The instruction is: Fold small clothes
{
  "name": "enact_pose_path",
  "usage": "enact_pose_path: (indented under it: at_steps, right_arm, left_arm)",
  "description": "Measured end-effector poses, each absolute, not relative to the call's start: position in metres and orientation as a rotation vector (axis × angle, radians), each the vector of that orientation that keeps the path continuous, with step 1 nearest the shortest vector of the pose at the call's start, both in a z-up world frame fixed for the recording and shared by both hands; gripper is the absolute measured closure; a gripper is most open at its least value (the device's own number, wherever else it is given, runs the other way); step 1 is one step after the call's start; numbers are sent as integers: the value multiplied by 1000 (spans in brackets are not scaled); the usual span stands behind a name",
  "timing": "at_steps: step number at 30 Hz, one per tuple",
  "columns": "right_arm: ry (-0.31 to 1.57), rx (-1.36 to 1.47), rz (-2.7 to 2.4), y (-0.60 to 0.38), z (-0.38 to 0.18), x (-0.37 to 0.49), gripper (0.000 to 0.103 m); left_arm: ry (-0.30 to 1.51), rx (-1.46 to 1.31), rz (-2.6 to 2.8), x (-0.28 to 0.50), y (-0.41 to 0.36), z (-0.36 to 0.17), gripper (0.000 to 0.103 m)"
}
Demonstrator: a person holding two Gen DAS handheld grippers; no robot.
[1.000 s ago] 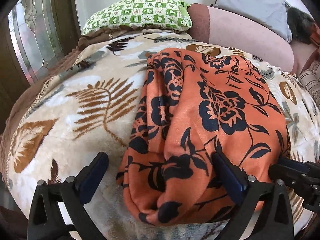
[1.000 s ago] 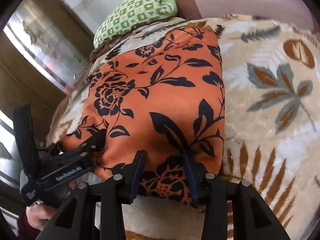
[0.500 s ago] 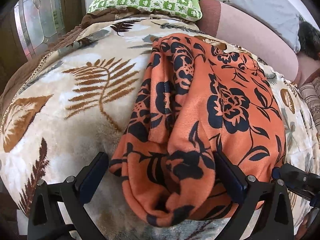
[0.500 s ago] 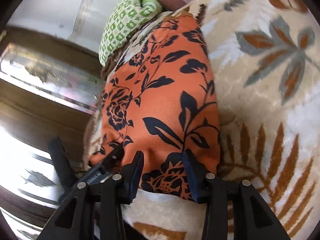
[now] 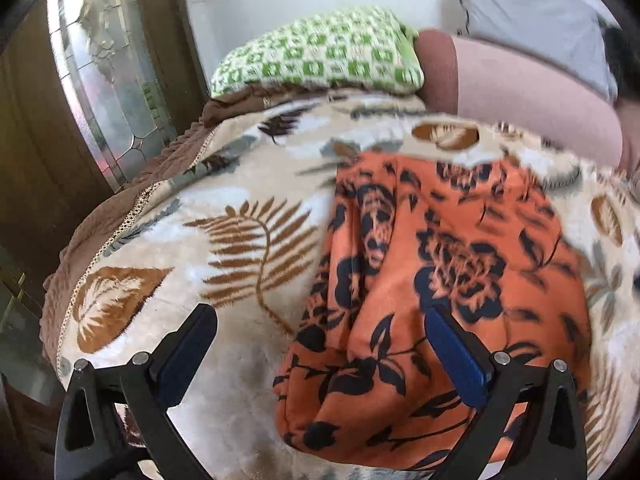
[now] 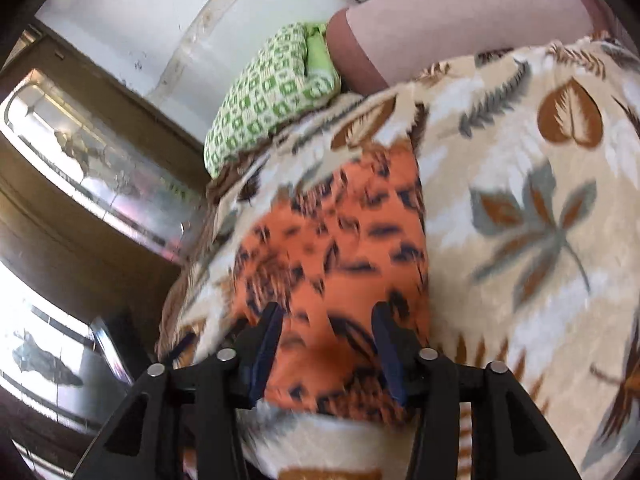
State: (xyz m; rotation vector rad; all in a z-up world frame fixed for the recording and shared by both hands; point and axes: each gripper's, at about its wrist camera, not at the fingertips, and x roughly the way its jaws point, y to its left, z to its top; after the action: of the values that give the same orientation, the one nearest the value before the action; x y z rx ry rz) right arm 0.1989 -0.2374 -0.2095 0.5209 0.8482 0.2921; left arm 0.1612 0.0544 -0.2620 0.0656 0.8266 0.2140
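An orange garment with black flowers (image 5: 436,292) lies folded lengthwise on a cream leaf-print blanket (image 5: 168,240). My left gripper (image 5: 320,344) is open and wide, above the garment's near left end, holding nothing. In the right wrist view the same garment (image 6: 336,248) is blurred. My right gripper (image 6: 326,344) is partly open over the garment's near end. Its fingers (image 6: 266,346) stand apart with cloth showing between them, and I cannot see a grip.
A green checked pillow (image 5: 320,56) and a pink bolster (image 5: 532,92) lie at the far end of the bed. A glass-panelled wooden door (image 5: 104,92) stands to the left. The bed's brown edge (image 5: 120,208) runs along the left.
Both grippers have pulled back and lifted from the garment. The right gripper's fingers have spread wider. The left gripper no longer shows in the right wrist view.
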Motion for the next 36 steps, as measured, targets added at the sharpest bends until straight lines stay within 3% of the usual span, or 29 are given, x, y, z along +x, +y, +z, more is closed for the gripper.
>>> enact_pose_path:
  at_steps: [6, 11, 15, 20, 26, 36]
  right_arm:
    - [968, 448, 238, -200, -242, 255, 52]
    - [1009, 345, 182, -180, -273, 271, 47]
    - [1011, 339, 203, -180, -258, 261, 47]
    - [849, 343, 232, -205, -217, 195, 47]
    - [704, 305, 176, -231, -179, 103, 45]
    - [560, 219, 162, -217, -126, 33, 44]
  left_arm:
    - [857, 155, 152, 165, 52, -278, 0]
    - [896, -2, 83, 179, 70, -287, 0]
    - [900, -35, 84, 180, 73, -286, 0]
    - [854, 0, 133, 155, 67, -264, 0]
    - [734, 2, 173, 103, 64, -210, 0]
    - [554, 8, 273, 42, 78, -124, 0]
